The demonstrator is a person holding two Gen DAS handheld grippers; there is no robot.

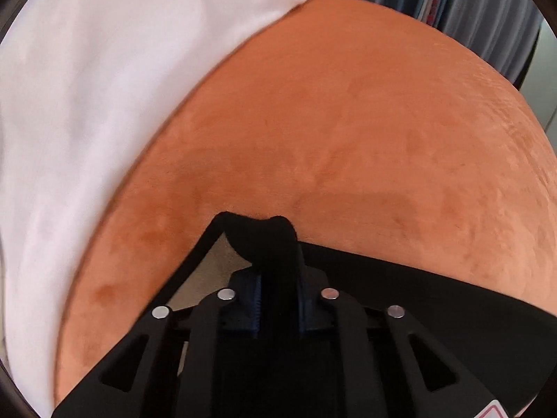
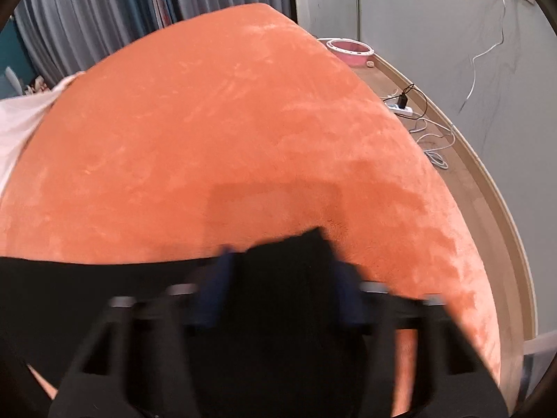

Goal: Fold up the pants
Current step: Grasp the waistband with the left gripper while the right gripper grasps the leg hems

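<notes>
Black pants (image 1: 400,285) lie along the near edge of an orange plush surface (image 1: 330,122). My left gripper (image 1: 276,299) is shut on a bunched fold of the black fabric, which sticks up past the fingertips. In the right wrist view the same black pants (image 2: 87,285) stretch away to the left. My right gripper (image 2: 285,285) is shut on a thick wad of that cloth; the view is motion-blurred and the blue pads (image 2: 212,289) show on either side of the cloth.
A white sheet (image 1: 87,104) covers the left side of the orange surface. Grey curtains (image 2: 104,10) hang behind. To the right run a wooden ledge (image 2: 463,160) with a power strip and cables (image 2: 403,108), a pink round object (image 2: 351,50) and a pale wall.
</notes>
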